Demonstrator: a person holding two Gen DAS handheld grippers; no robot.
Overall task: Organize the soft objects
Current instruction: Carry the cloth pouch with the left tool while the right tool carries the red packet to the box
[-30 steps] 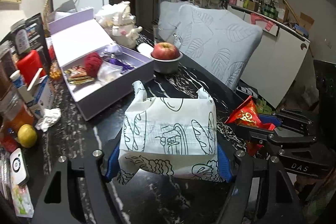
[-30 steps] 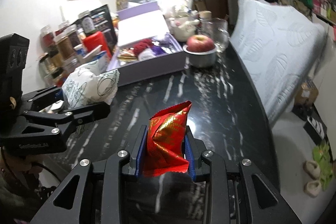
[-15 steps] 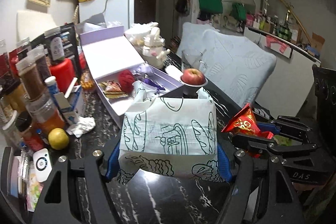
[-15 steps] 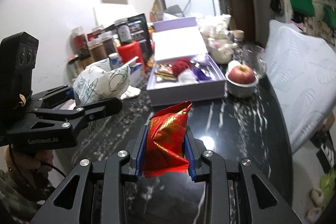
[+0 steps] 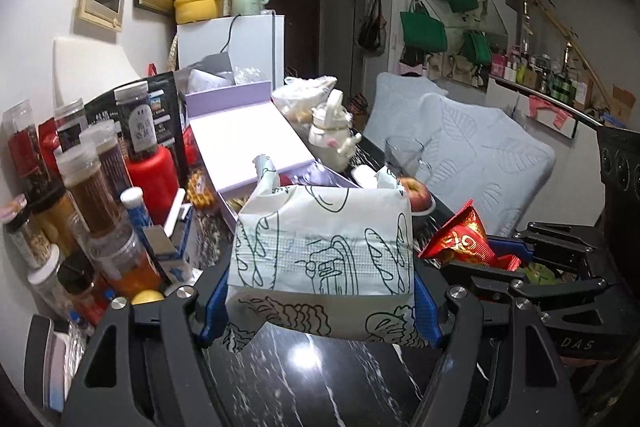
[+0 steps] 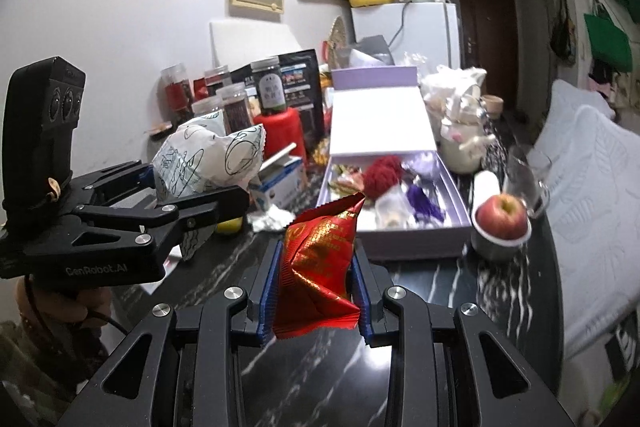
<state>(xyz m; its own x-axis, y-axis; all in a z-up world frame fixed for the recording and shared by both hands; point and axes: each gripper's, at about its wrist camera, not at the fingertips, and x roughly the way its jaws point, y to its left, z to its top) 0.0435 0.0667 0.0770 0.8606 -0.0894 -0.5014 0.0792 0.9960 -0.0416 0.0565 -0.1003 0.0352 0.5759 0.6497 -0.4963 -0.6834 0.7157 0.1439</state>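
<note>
My left gripper (image 5: 320, 301) is shut on a white soft packet printed with green drawings (image 5: 322, 251), held above the black marble table (image 5: 320, 387). The same white packet (image 6: 208, 159) shows at the left of the right wrist view, in the left gripper (image 6: 192, 201). My right gripper (image 6: 314, 291) is shut on a red and gold foil packet (image 6: 320, 263), also lifted off the table. That red packet (image 5: 464, 243) appears to the right of the white one. Ahead stands an open lilac box (image 6: 400, 227) holding red yarn and small wrapped items.
Jars and bottles (image 5: 80, 187) crowd the table's left edge beside a red canister (image 6: 280, 135). An apple in a small bowl (image 6: 502, 223), a glass mug (image 6: 528, 179) and a white teapot (image 6: 464, 139) stand right of the box. A pale cushion (image 5: 480, 155) lies beyond.
Both grippers have risen with their packets still held. The view has tilted up, so more of the wall, jars and fridge shows, and the box sits lower and nearer.
</note>
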